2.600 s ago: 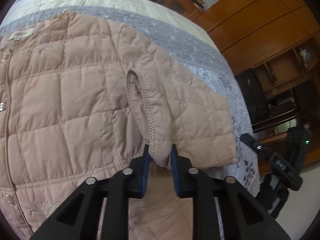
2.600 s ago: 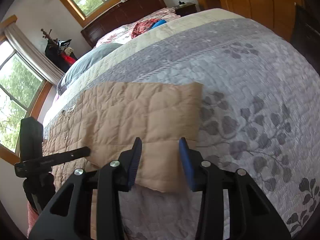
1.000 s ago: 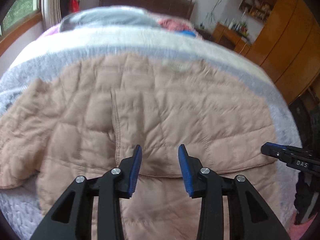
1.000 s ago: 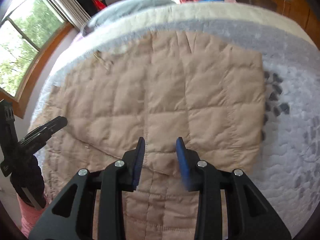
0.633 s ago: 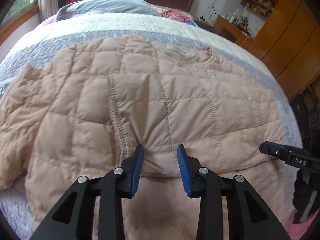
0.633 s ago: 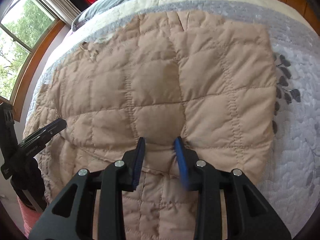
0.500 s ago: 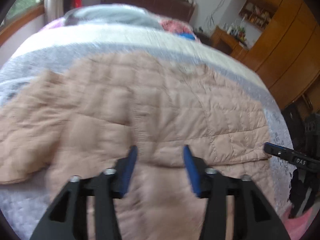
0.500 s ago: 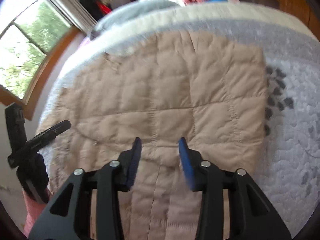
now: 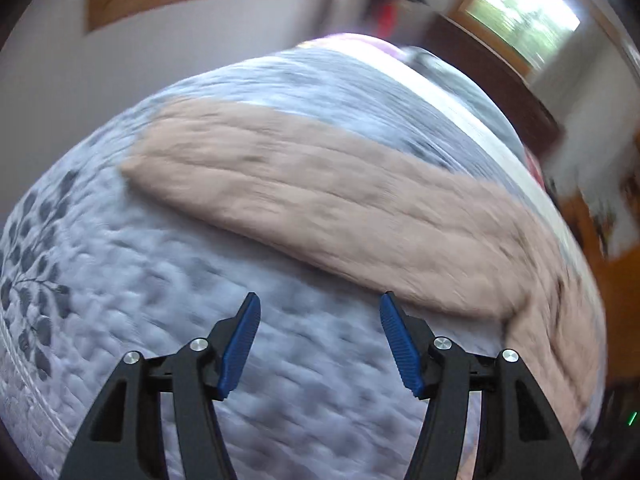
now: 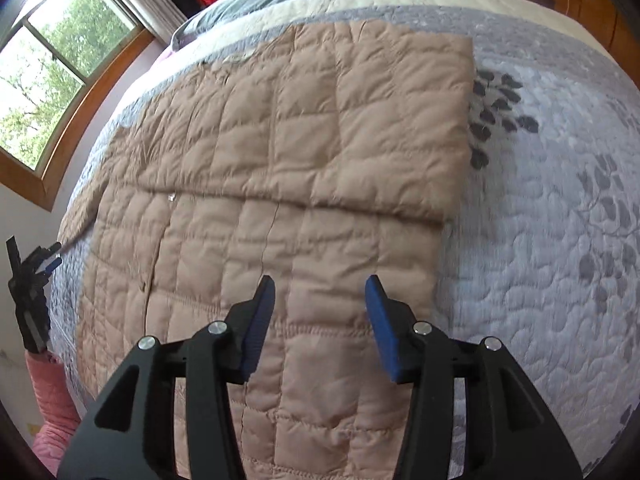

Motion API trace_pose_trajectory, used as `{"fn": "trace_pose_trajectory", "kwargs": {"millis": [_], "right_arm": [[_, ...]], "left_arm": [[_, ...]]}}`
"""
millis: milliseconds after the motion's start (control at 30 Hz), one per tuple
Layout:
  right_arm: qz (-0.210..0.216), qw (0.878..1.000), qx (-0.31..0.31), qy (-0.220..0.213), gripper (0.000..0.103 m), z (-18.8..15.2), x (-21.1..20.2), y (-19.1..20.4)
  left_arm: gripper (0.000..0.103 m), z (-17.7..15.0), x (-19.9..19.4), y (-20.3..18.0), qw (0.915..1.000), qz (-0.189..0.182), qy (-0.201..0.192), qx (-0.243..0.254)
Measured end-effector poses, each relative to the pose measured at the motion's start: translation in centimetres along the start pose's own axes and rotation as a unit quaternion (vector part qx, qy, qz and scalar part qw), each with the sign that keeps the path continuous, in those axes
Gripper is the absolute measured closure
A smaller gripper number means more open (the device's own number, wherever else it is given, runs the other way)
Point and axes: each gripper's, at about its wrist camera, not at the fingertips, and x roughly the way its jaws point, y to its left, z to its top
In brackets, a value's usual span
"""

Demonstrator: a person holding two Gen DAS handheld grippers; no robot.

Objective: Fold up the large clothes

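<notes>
A: Count?

B: One quilted jacket (image 10: 280, 168), tan, flat on the bed quilt (image 10: 560, 240). Two grippers. Left gripper (image 9: 320, 340), right gripper (image 10: 320, 320). Two windows show in the left wrist view, one in the right wrist view. One grey pillow (image 10: 256, 0) at the head of the bed. One pink sleeve (image 10: 52, 400) at the left edge of the right wrist view.

A: Jacket state?

B: One sleeve panel lies folded across the body; its lower edge runs across the jacket above the right fingers. The other sleeve (image 9: 320, 200) lies stretched out on the quilt, seen in the left wrist view. That view is motion-blurred.

A: Right gripper?

B: Over the jacket's lower body, near its right edge. Jaws have just been opening and stand apart. No fabric pinched; the cloth is below and behind the pads, not between them.

A: Left?

B: Jaws have also just been opening, wide gap, nothing between them. Bare grey quilt sits behind the gap. The stretched sleeve runs diagonally above the fingers; its lower edge passes just beside the tip of the right-hand finger (image 9: 396, 340). Contact: cannot tell, too blurred.

A: Left visible from the right camera?

B: Yes, small and dark at the far left edge, above the pink sleeve, beside the jacket's left edge.
</notes>
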Motion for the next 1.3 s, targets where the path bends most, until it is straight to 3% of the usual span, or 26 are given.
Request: {"fn": "trace_pose_trajectory", "kwargs": {"millis": [167, 300, 400, 467, 800, 967, 1100, 1300], "right_arm": [[-0.007, 1.000, 0.002, 0.002, 0.055, -0.4, 0.6, 0.0], [-0.014, 1.000, 0.004, 0.003, 0.055, -0.3, 1.0, -0.1], [-0.017, 1.000, 0.006, 0.008, 0.055, -0.2, 1.4, -0.1], [-0.021, 1.000, 0.006, 0.012, 0.055, -0.1, 1.9, -0.2], [-0.033, 0.999, 0.002, 0.010, 0.050, -0.1, 3.1, 0.3], [-0.022, 1.000, 0.006, -0.008, 0.050, -0.3, 1.5, 0.3], [-0.021, 1.000, 0.006, -0.013, 0.050, -0.9, 0.8, 0.4], [-0.015, 1.000, 0.002, -0.014, 0.050, -1.9, 0.4, 0.4]], "left_arm": [[0.042, 3.4, 1.9, 5.1, 0.9960, -0.023, -0.013, -0.086], [0.044, 5.2, 3.7, 6.8, 0.9918, -0.038, -0.015, -0.121], [0.055, 5.6, 4.2, 7.5, 0.9896, -0.030, -0.030, -0.138], [0.075, 5.9, 4.7, 7.5, 0.9905, -0.009, -0.036, -0.132], [0.098, 5.6, 3.8, 8.7, 0.9870, -0.031, -0.046, -0.151], [0.099, 5.1, -0.6, 4.1, 0.9886, -0.048, -0.110, -0.092], [0.099, 3.8, -4.7, -3.1, 0.9860, -0.072, -0.150, -0.003], [0.099, -0.6, -6.3, -14.8, 0.9739, -0.102, -0.148, 0.138]]}}
